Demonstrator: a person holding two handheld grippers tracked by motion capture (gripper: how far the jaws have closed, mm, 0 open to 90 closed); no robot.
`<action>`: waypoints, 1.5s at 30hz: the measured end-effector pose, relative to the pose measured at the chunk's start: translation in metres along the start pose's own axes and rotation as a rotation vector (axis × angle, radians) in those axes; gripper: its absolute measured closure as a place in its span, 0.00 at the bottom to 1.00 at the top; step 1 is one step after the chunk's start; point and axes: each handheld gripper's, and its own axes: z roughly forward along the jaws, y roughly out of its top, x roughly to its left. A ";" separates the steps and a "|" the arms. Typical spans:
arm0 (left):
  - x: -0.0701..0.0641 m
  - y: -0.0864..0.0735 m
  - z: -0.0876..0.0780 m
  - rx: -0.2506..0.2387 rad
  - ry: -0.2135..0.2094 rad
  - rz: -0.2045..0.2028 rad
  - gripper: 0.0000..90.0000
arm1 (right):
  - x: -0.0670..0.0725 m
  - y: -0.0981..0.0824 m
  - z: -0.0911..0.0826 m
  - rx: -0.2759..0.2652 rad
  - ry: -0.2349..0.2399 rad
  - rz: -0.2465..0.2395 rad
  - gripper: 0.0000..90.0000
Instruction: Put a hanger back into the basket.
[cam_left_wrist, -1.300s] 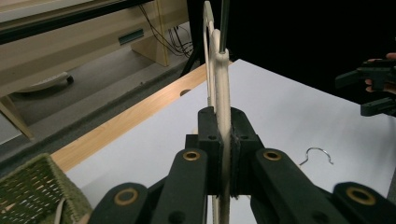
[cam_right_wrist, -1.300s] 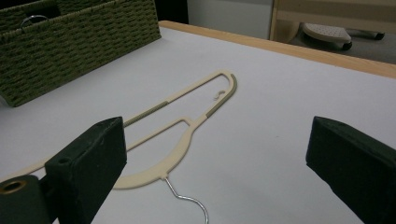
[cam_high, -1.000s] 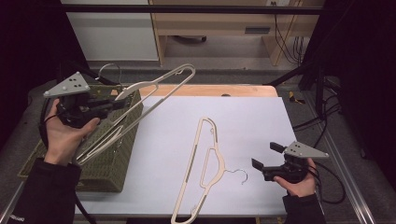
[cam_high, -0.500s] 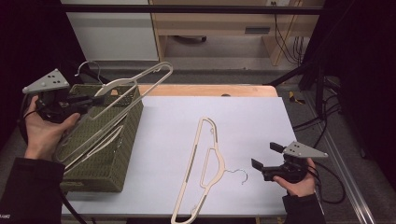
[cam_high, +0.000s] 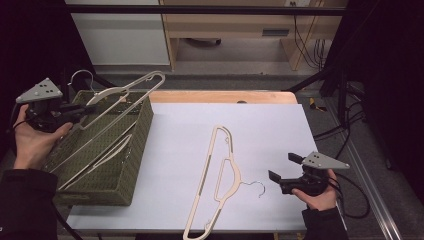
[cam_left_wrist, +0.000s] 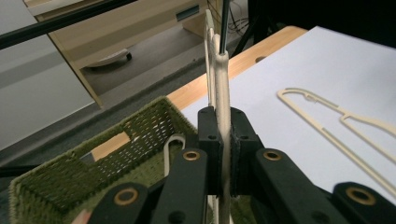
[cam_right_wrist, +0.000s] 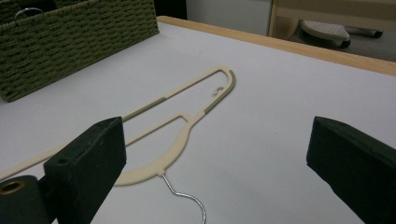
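Note:
My left gripper (cam_high: 82, 111) is shut on a cream plastic hanger (cam_high: 127, 92) near its neck and holds it tilted over the green woven basket (cam_high: 137, 142). In the left gripper view the pads (cam_left_wrist: 208, 135) clamp the hanger (cam_left_wrist: 223, 74) edge-on above the basket (cam_left_wrist: 70, 182). Another cream hanger (cam_high: 107, 155) lies inside the basket. A third cream hanger (cam_high: 215, 170) with a metal hook lies flat on the white table. My right gripper (cam_high: 282, 168) rests open just right of its hook; the right gripper view shows that hanger (cam_right_wrist: 187, 126) ahead of the wide-apart jaws.
The basket stands on the table's left edge. A wooden strip (cam_high: 225, 96) runs along the table's far edge, with a wooden desk (cam_high: 235, 25) and cables (cam_high: 305, 30) behind. Black cables (cam_high: 350, 150) trail off the right side.
The left hand has carried its hanger leftward and a little lower, from above the basket's right wall to over the basket. The right hand and the table hanger have stayed put.

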 end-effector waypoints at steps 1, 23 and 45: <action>0.001 -0.002 0.001 0.002 0.002 -0.003 0.95 | 0.000 0.000 0.000 0.001 0.001 0.001 0.06; 0.032 -0.052 0.006 0.065 0.088 0.014 0.95 | 0.000 -0.001 0.002 0.005 0.002 -0.006 0.06; 0.015 -0.111 0.044 0.195 0.096 0.026 0.95 | 0.001 -0.001 0.002 0.007 0.006 -0.012 0.07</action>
